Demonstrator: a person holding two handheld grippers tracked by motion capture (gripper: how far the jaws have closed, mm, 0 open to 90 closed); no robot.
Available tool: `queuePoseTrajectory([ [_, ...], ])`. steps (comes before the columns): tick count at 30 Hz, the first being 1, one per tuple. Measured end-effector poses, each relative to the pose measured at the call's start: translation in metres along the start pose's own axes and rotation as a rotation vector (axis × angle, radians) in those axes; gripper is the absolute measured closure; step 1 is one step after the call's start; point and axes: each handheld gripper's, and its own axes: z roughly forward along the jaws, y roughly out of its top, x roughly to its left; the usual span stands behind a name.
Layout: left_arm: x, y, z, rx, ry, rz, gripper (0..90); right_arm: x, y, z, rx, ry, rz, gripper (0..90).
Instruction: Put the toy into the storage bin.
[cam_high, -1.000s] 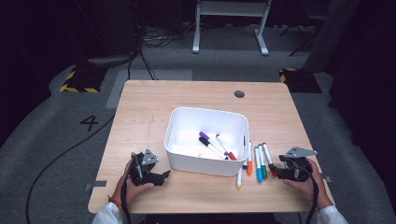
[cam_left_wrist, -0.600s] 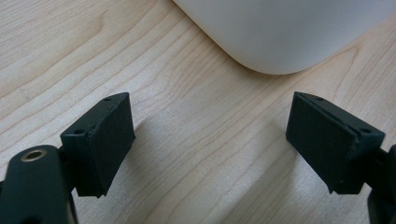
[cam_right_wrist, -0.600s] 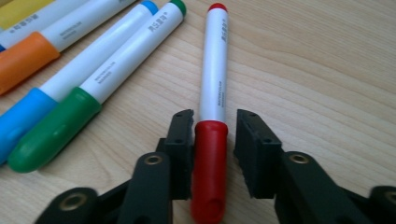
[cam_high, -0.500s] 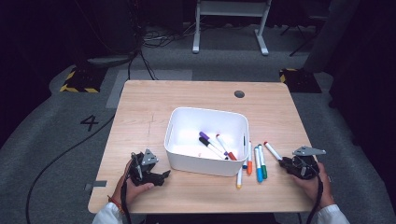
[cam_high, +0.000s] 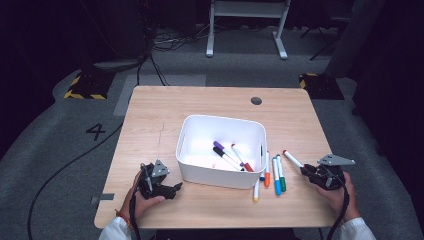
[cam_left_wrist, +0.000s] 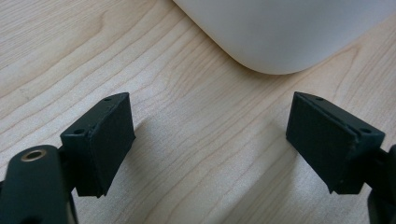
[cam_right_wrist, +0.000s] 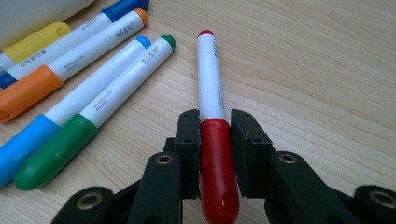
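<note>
Near the table's right edge (cam_high: 325, 150), right fingers (cam_right_wrist: 187, 135) clamp the red marker (cam_right_wrist: 212, 140); left fingers (cam_left_wrist: 109, 135) wide.

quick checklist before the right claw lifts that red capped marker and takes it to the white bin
1. Grip: right claw is shut on the red-capped white marker, pads on the cap: ok.
2. Neighbours: the green-capped marker lies beside it, apart from the held one: ok.
3. Marker alignment: it runs straight out between the jaws, not skewed: ok.
4. Room in the white plastic bin: bare floor left of the markers inside: ok.
5. Left claw: open and holding nothing, near the bin's corner, off the right claw's path: ok.
6. Grip firmness for the lift: cannot tell.
</note>
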Motion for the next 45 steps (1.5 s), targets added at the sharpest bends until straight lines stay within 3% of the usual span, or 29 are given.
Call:
queuePoseTrajectory([
  [7, 0.000, 0.000, 0.000, 0.000, 0.000, 0.000, 15.3, 0.001, 0.009, -0.009, -0.043, 0.012, -0.007, 74.2],
  [12, 0.000, 0.000, 0.000, 0.000, 0.000, 0.000, 15.3, 0.003, 0.020, -0.022, -0.101, 0.023, -0.021, 74.2],
  [24, 0.000, 0.000, 0.000, 0.000, 0.000, 0.000, 15.3, 0.012, 0.054, -0.044, -0.193, 0.089, -0.057, 74.5],
  [36, 0.000, 0.000, 0.000, 0.000, 0.000, 0.000, 15.3, 0.033, 0.097, -0.059, -0.257, 0.151, -0.138, 74.5],
  [45, 0.000, 0.000, 0.000, 0.000, 0.000, -0.001, 15.3, 0.059, 0.127, -0.051, -0.257, 0.225, -0.216, 74.5],
])
